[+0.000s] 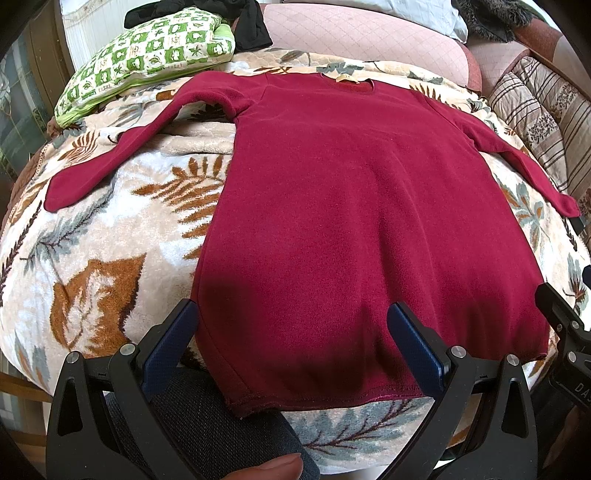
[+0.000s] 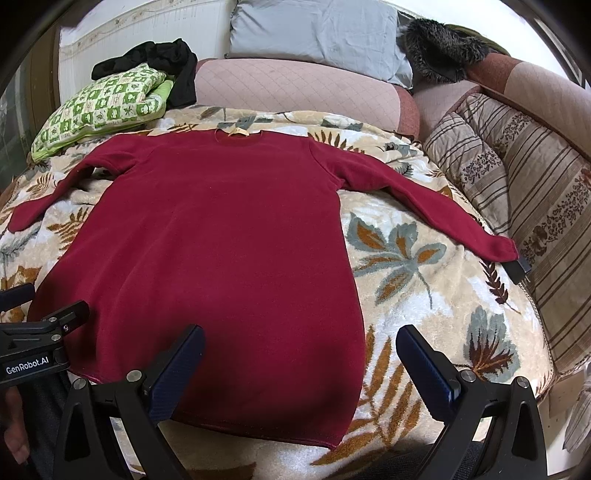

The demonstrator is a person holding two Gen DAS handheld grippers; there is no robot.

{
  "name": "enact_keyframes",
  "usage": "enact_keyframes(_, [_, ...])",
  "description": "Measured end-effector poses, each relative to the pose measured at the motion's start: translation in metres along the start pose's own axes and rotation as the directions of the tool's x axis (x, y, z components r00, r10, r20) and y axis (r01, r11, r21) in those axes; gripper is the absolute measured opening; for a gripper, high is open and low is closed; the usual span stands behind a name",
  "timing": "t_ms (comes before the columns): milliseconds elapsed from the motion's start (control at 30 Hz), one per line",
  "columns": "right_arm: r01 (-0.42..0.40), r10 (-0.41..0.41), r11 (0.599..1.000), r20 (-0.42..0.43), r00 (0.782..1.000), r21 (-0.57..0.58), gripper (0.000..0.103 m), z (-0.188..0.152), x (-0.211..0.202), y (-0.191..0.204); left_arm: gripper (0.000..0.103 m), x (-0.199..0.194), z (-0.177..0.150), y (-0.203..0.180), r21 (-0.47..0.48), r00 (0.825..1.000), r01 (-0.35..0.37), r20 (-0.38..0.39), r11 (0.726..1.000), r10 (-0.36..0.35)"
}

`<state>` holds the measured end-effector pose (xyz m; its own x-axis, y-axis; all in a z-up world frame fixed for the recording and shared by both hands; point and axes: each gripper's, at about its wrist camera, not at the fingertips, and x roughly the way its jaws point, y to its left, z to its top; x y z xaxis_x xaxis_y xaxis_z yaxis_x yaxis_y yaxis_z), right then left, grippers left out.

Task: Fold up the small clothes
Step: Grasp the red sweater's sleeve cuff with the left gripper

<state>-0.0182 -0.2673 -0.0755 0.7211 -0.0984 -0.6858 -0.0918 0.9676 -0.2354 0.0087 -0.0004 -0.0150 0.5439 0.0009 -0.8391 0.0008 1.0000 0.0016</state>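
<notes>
A dark red long-sleeved fleece top (image 1: 351, 206) lies flat on a leaf-patterned blanket (image 1: 103, 258), collar at the far end, both sleeves spread out to the sides. It also shows in the right wrist view (image 2: 221, 258). My left gripper (image 1: 291, 317) is open and empty, hovering over the top's near left hem corner. My right gripper (image 2: 301, 343) is open and empty, over the near right hem corner. The right gripper shows at the right edge of the left wrist view (image 1: 565, 332); the left gripper shows at the left edge of the right wrist view (image 2: 44, 332).
A green checked pillow (image 2: 99, 107) and black clothing (image 2: 162, 62) lie at the far left. A pink quilted bolster (image 2: 295, 96) and grey pillow (image 2: 317, 33) lie behind the collar. A striped quilt (image 2: 524, 192) lies on the right, with a small dark object (image 2: 519, 267) by the right cuff.
</notes>
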Motion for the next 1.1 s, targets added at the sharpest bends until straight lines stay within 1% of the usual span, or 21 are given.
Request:
enact_keyframes(200, [0.002,-0.002,1.0,-0.001,1.0,-0.001,0.103,0.0,0.0,0.0,0.102,0.0,0.0,0.0,-0.001,1.0,0.006,0.002,1.0,-0.006])
enact_keyframes(300, [-0.002,0.002,1.0,0.011,1.0,-0.002,0.103,0.001,-0.002,0.001,0.102,-0.001,-0.001,0.003,-0.015,0.999,0.035,0.016,0.999,-0.035])
enact_keyframes(367, [-0.043,0.044,0.999,0.042,0.998,-0.018,0.103,0.006,-0.009,0.002,0.102,-0.005,0.002,0.008,-0.037,0.997,0.068,0.043,0.997,-0.067])
enact_keyframes(400, [-0.079,0.082,0.996,0.067,0.994,-0.034,0.102,0.014,-0.014,0.003,0.102,-0.008,0.003,0.011,-0.042,0.995,0.082,0.059,0.996,-0.08])
enact_keyframes(467, [-0.122,0.126,0.992,0.108,0.986,-0.042,0.102,0.031,-0.018,-0.002,0.102,-0.019,0.011,0.017,-0.035,0.985,0.138,0.105,0.99,-0.133])
enact_keyframes(500, [-0.128,0.132,0.991,0.123,0.984,-0.042,0.102,0.041,-0.019,-0.005,0.102,-0.024,0.016,0.021,-0.034,0.978,0.173,0.122,0.984,-0.167])
enact_keyframes(567, [-0.122,0.128,0.991,0.166,0.978,-0.048,0.102,0.063,-0.018,-0.011,0.103,-0.036,0.027,0.037,-0.042,0.952,0.251,0.189,0.967,-0.239])
enact_keyframes(600, [-0.114,0.123,0.992,0.205,0.971,-0.056,0.102,0.077,-0.016,-0.016,0.103,-0.041,0.033,0.05,-0.047,0.937,0.291,0.213,0.955,-0.275])
enact_keyframes(633, [-0.107,0.118,0.992,0.235,0.965,-0.062,0.102,0.083,-0.013,-0.019,0.103,-0.041,0.038,0.061,-0.066,0.934,0.309,0.208,0.949,-0.29])
enact_keyframes(700, [-0.073,0.091,0.995,0.291,0.952,-0.072,0.102,0.087,-0.004,-0.021,0.103,-0.036,0.047,0.09,-0.137,0.937,0.322,0.188,0.937,-0.295])
enact_keyframes(767, [-0.055,0.071,0.997,0.318,0.946,-0.059,0.102,0.078,0.006,-0.024,0.103,-0.029,0.05,0.128,-0.222,0.936,0.331,0.2,0.917,-0.29])
enact_keyframes(800, [-0.056,0.065,0.998,0.276,0.959,-0.042,0.102,0.074,0.018,-0.025,0.102,-0.023,0.05,0.156,-0.287,0.935,0.336,0.215,0.897,-0.281])
enact_keyframes(833, [-0.074,0.078,0.997,0.209,0.975,-0.029,0.102,0.078,0.026,-0.025,0.102,-0.018,0.048,0.175,-0.339,0.936,0.335,0.224,0.879,-0.27])
enact_keyframes(867, [-0.103,0.105,0.994,0.184,0.977,-0.019,0.102,0.08,0.03,-0.026,0.102,-0.013,0.044,0.196,-0.39,0.938,0.33,0.235,0.86,-0.253])
enact_keyframes(900, [-0.116,0.117,0.993,0.197,0.974,-0.012,0.102,0.079,0.03,-0.027,0.102,-0.007,0.041,0.218,-0.44,0.939,0.327,0.247,0.836,-0.238])
enact_keyframes(967, [-0.097,0.099,0.995,0.181,0.978,-0.02,0.102,0.079,0.035,-0.026,0.102,0.003,0.037,0.257,-0.527,0.933,0.345,0.279,0.776,-0.226])
enact_keyframes(1000, [-0.096,0.098,0.995,0.161,0.982,-0.022,0.102,0.08,0.04,-0.025,0.102,0.009,0.036,0.277,-0.575,0.924,0.373,0.302,0.728,-0.235])
enact_keyframes(1100, [-0.104,0.104,0.995,0.119,0.987,-0.004,0.102,0.079,0.052,-0.026,0.102,0.03,0.035,0.317,-0.656,0.893,0.449,0.349,0.607,-0.283])
